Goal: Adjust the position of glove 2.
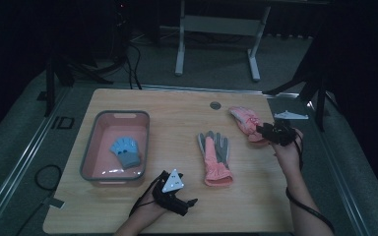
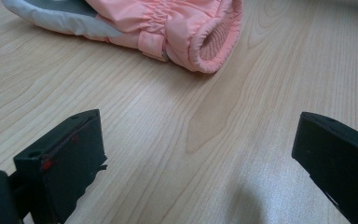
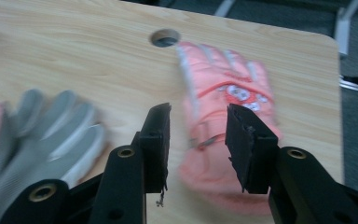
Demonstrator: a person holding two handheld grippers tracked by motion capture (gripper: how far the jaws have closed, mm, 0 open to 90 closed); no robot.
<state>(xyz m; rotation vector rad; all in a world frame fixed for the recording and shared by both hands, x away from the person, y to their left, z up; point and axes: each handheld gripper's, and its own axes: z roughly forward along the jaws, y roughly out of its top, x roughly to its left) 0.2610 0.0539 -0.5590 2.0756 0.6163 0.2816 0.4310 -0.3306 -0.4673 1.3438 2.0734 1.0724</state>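
A pink glove with its grey palm up (image 1: 214, 157) lies in the middle of the wooden table (image 1: 177, 118). A second pink glove (image 1: 245, 122) lies at the right, back side up. My right gripper (image 1: 262, 131) hovers at that glove's cuff end. In the right gripper view its jaws (image 3: 198, 135) stand apart above the pink glove (image 3: 223, 88), pressing on nothing, with the grey-palmed glove (image 3: 42, 135) to the left. My left gripper (image 1: 189, 201) rests low near the front edge, open wide (image 2: 205, 154), with the glove cuff (image 2: 200, 37) ahead of it.
A pink bin with a grey rim (image 1: 89, 142) stands at the left of the table and holds a small blue glove (image 1: 126, 151). A round cable hole (image 1: 215, 105) sits near the far edge. A grey three-cornered plate (image 1: 290, 116) lies off the table's right side.
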